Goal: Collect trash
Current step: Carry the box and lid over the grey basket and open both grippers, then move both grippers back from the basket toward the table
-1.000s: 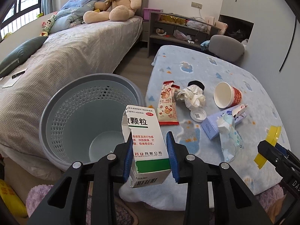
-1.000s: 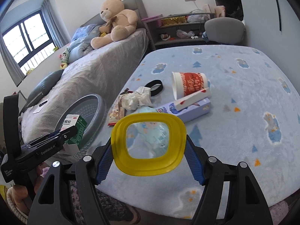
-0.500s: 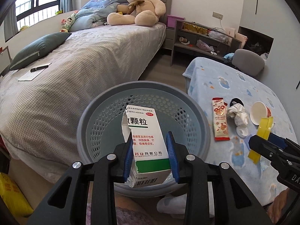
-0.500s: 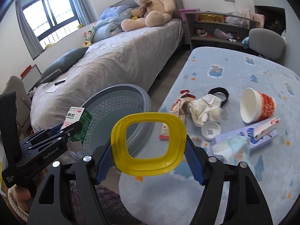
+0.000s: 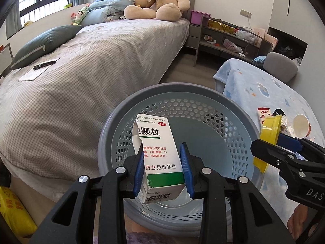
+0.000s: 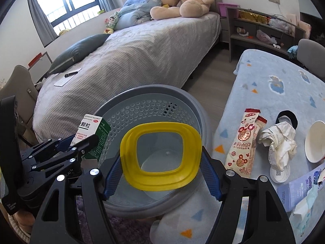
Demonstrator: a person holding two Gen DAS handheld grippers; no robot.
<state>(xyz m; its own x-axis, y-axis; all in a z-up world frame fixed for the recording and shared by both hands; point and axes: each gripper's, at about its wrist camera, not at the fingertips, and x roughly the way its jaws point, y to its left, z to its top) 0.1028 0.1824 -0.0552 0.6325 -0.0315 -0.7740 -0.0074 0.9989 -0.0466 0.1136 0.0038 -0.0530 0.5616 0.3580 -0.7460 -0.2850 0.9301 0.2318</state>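
My left gripper (image 5: pixel 162 170) is shut on a torn white-and-green medicine box (image 5: pixel 157 152), held over the grey perforated bin (image 5: pixel 233 109). My right gripper (image 6: pixel 160 172) is shut on a yellow square plastic lid (image 6: pixel 130 148), also above the bin (image 6: pixel 182 95). In the right wrist view the left gripper (image 6: pixel 81 142) with the medicine box (image 6: pixel 91 130) sits at the bin's left rim. In the left wrist view the right gripper (image 5: pixel 270 142) and the lid (image 5: pixel 270 130) show at the bin's right rim. The bin's bottom looks bare.
On the blue blanket (image 6: pixel 274 85) lie a snack wrapper (image 6: pixel 245 142), crumpled paper (image 6: pixel 280 142), a paper cup (image 6: pixel 316 144), a small white lid (image 6: pixel 280 173) and a blue tissue box (image 6: pixel 300 185). A grey bed (image 5: pixel 91 71) stands left of the bin; shelves (image 5: pixel 229 38) behind.
Both grippers have swung left from over the blanket to above the bin, each keeping its hold. The bin now fills the middle of both views.
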